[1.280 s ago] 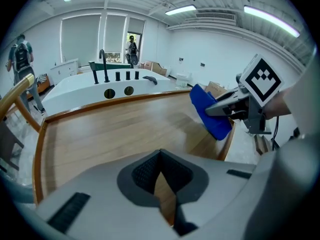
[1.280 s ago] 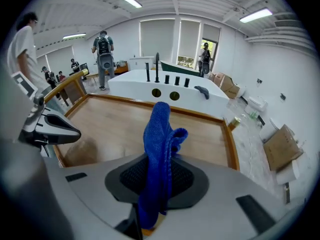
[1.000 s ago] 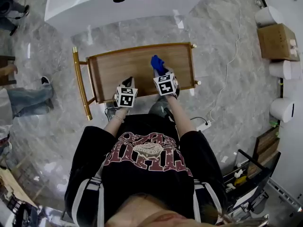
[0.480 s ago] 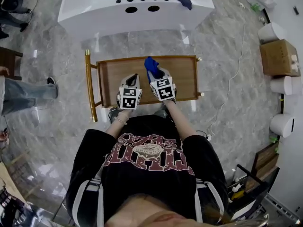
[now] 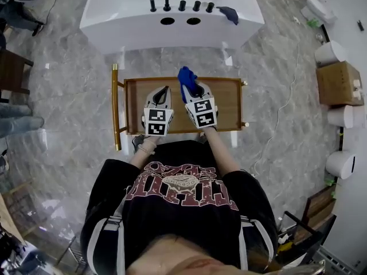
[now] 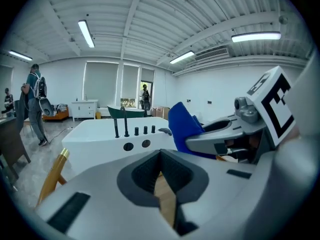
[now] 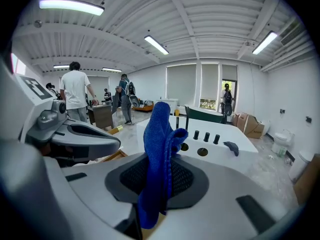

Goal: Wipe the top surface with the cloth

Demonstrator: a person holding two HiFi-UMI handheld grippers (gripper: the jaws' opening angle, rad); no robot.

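At mid-frame in head view, R gripper is clamped on the blue cloth, which pokes past its tips by the far edge of the wooden cart top; I can't tell if cloth touches the wood. L gripper sits just beside it, jaws all but together w/ nothing btwn, only a sliver of wood showing thru. Cloth's lower end is hidden behind the R pads.
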